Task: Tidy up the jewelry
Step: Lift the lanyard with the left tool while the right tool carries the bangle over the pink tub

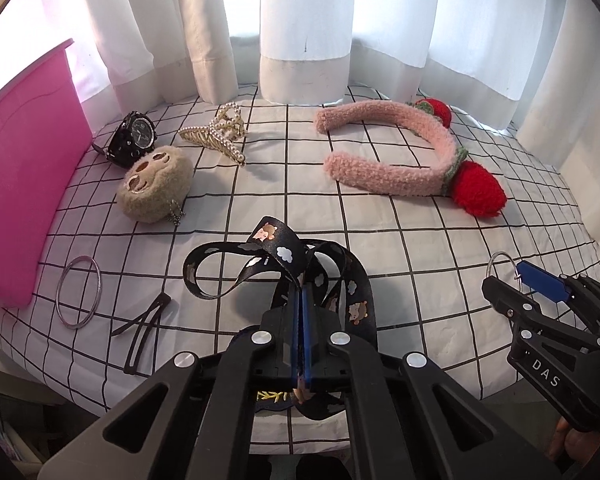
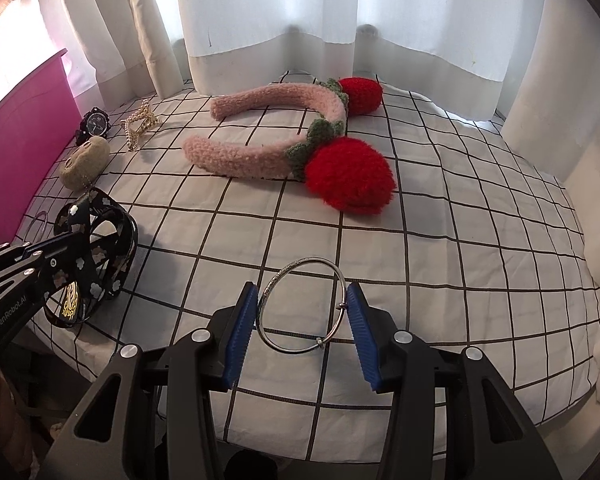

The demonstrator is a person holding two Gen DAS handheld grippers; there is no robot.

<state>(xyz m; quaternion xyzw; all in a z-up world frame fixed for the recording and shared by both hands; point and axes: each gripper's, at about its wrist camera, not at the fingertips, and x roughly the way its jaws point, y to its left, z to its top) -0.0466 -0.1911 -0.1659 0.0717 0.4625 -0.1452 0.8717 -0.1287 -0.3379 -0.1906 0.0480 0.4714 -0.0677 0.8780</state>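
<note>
My left gripper (image 1: 303,300) is shut on a black lanyard (image 1: 284,260) printed with clouds and bears, held just above the checked cloth; the lanyard also shows in the right wrist view (image 2: 96,248). My right gripper (image 2: 303,312) is shut on a silver bangle (image 2: 300,308), its blue pads touching the ring on both sides. In the left wrist view the right gripper (image 1: 540,284) holds that bangle (image 1: 500,266) at the right. The pink box (image 1: 24,168) stands at the left.
On the checked cloth (image 1: 380,240) lie a black watch (image 1: 134,138), a pearl hair claw (image 1: 220,136), a beige plush charm (image 1: 154,184), a second silver bangle (image 1: 79,297), black hair clips (image 1: 144,326) and a pink strawberry headband (image 1: 412,160). White curtains (image 1: 304,28) hang behind.
</note>
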